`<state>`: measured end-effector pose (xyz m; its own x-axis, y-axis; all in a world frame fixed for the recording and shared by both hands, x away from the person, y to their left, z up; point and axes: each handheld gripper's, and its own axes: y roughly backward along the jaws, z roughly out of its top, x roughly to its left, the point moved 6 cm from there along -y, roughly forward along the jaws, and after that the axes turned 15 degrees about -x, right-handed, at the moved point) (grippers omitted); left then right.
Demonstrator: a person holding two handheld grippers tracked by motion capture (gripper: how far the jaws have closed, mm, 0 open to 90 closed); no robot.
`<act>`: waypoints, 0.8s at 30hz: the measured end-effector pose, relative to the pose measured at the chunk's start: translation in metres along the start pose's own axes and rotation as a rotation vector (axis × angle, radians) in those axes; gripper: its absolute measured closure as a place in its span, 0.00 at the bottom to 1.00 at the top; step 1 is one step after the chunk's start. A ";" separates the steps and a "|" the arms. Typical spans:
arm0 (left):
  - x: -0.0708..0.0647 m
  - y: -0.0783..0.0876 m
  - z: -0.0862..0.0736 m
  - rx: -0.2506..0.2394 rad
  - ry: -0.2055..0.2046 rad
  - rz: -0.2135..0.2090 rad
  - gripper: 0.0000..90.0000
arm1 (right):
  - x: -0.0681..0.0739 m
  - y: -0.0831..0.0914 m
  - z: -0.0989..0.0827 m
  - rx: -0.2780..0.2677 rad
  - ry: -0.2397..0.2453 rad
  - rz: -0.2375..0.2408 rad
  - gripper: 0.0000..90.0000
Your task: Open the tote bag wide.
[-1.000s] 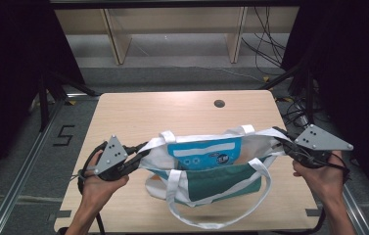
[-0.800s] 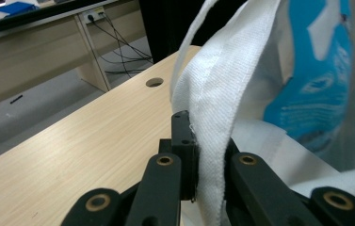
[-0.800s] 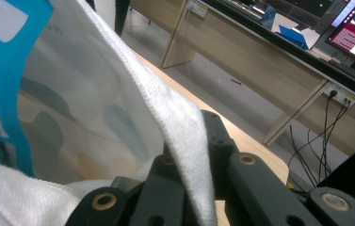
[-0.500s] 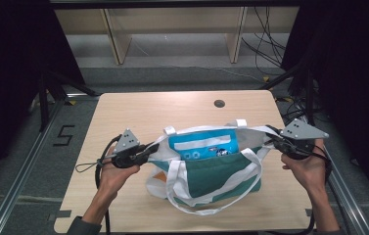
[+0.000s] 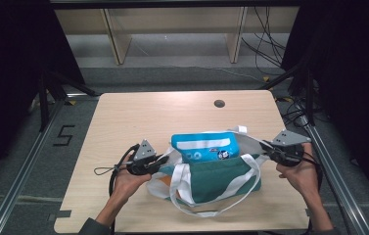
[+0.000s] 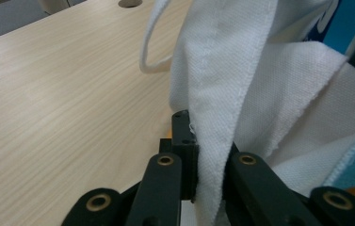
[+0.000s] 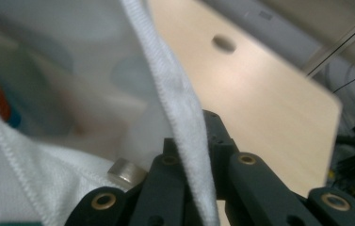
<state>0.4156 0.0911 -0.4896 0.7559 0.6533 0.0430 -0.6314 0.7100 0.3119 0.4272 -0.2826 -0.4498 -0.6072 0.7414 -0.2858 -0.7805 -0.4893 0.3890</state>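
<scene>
The wooden table (image 5: 138,122) carries a tote bag (image 5: 216,178), green in its body and white at its rim and straps, lying toward the near edge, a little right of the middle. A blue package (image 5: 204,147) with a white band stands in the bag's mouth, on the far side of the green panel. A round hole (image 5: 219,103) sits in the tabletop near the far edge, toward the far right corner. White handle straps (image 5: 184,188) loop over the front of the bag toward the near edge.

The left gripper (image 5: 161,160) is clamped on the bag's white rim at its left end; in the left gripper view the hemmed white cloth (image 6: 213,117) runs pinched between the two jaws. The right gripper (image 5: 266,149) grips the rim at the right end, and in the right gripper view a white seamed edge (image 7: 175,103) passes between its closed jaws.
</scene>
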 end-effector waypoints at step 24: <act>0.005 -0.027 -0.055 0.162 -0.026 0.013 0.93 | 0.022 -0.050 -0.080 0.163 -0.056 0.081 0.98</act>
<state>0.4270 0.0901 -0.5504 0.7534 0.6536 0.0721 -0.6066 0.6485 0.4598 0.4409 -0.2781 -0.5458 -0.6541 0.7294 -0.2005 -0.6925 -0.4708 0.5466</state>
